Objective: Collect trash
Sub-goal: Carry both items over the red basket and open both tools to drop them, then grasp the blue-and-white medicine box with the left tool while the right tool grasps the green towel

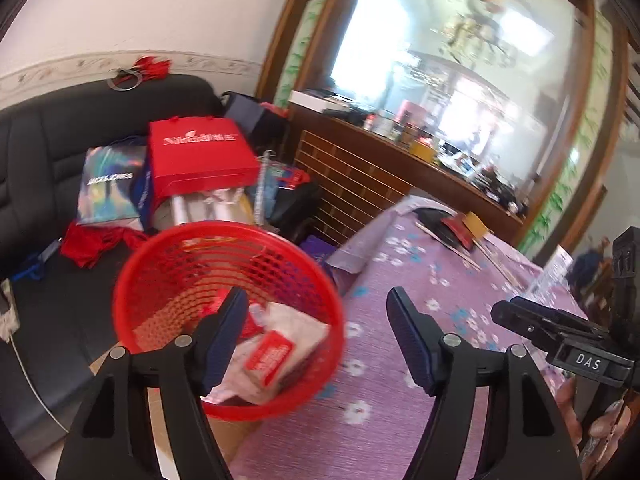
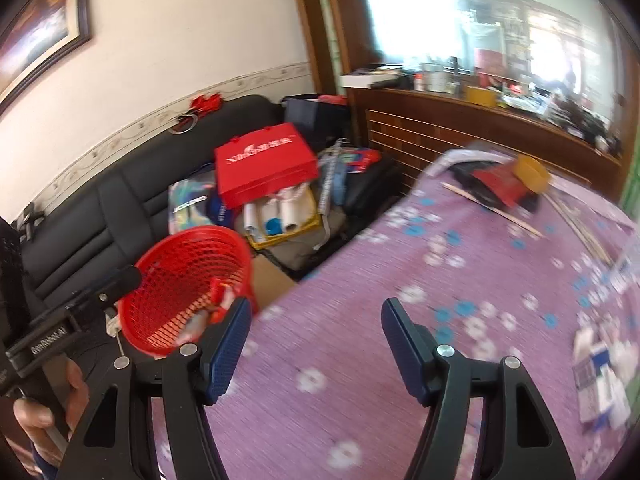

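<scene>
Two hand-held grippers hover over a purple flowered tablecloth [image 2: 360, 280]. The left gripper [image 1: 316, 320] and the right gripper [image 2: 312, 332] both have fingers spread wide, grasping nothing. A red basket [image 1: 160, 276] beside the table already holds wrappers. Scraps [image 2: 604, 376] lie at the table's right (blurred); reaching them looks next.

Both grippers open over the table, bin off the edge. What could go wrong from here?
1. The red mesh plastic wastebasket sits beside the purple floral tablecloth edge; dropped trash could miss it.
2. The blurred white and blue paper packets look flat, so open right gripper fingers may snag cloth.
</scene>
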{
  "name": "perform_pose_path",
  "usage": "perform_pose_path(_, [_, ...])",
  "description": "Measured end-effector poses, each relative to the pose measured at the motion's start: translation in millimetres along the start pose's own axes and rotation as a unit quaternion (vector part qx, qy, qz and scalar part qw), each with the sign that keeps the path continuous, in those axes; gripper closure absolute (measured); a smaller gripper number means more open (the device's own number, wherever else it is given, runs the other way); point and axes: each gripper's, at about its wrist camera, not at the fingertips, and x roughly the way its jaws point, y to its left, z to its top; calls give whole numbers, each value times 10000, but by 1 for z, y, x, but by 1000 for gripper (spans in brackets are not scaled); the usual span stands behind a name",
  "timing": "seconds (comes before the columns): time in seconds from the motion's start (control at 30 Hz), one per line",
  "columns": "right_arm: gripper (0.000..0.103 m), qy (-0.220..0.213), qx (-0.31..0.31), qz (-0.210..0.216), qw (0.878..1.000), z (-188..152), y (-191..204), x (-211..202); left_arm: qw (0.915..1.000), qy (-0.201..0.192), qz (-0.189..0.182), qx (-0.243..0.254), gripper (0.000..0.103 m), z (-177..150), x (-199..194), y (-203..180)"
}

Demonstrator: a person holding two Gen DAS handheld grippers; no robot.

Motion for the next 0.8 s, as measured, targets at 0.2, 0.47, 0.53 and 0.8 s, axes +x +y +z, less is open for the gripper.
perform_pose_path(0.2, [31, -203, 639, -573, 9961, -29, -80, -54, 9968, 400, -355, 592, 32, -16, 13, -75])
perform_pose_path(0.47, [31, -590, 1360, -2183, 9646, -67, -215, -130, 9795, 1151, -1095, 1241, 32, -41, 35, -184])
perform_pose_path(0.53, [32, -481, 1601, -2488, 9540, -80, -249, -135, 9727, 1333, -1275, 1407, 32, -49, 42, -213])
perform_pose_path(0.8, [15, 121, 2077, -3150, 9260, -109, -317, -134, 9589, 1737, -1502, 1666, 28, -66, 65, -300])
